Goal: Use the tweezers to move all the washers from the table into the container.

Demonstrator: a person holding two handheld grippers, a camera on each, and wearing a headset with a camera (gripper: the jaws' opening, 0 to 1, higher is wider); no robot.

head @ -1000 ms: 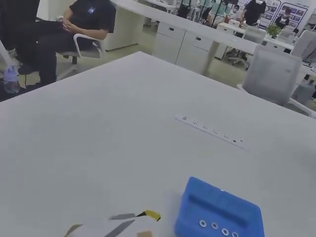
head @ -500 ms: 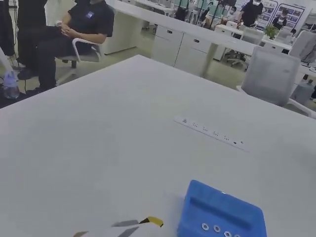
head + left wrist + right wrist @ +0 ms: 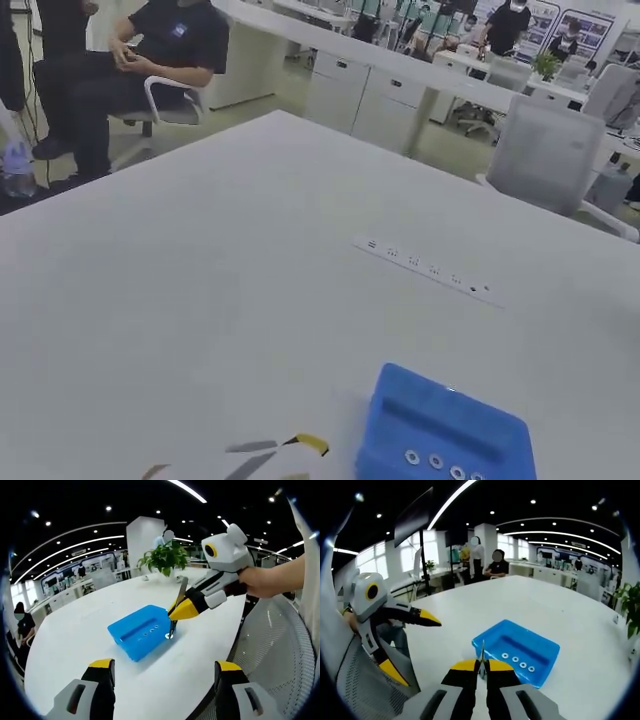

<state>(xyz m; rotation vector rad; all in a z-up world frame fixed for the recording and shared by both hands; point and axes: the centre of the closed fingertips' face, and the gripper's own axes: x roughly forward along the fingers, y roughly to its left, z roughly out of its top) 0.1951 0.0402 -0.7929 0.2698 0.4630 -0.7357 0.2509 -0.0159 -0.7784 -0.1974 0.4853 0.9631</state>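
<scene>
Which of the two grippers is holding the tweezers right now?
The right gripper: its jaws are shut on the tweezers, while the left gripper is open and empty.

The white table (image 3: 200, 300) carries a blue container (image 3: 445, 425) toward its near side. A white socket strip (image 3: 430, 268) lies farther back, well apart from the container.

Two hand-held tools in grey, black and yellow

The left tool (image 3: 165, 666) has two pale grey shells, each with a dark oblong slot, ending in black jaws capped with yellow. The right tool (image 3: 481, 669) matches it: grey shells, black jaws, yellow pads on top. Seen from the side, its white and black nose tapers to a yellow point.
</scene>
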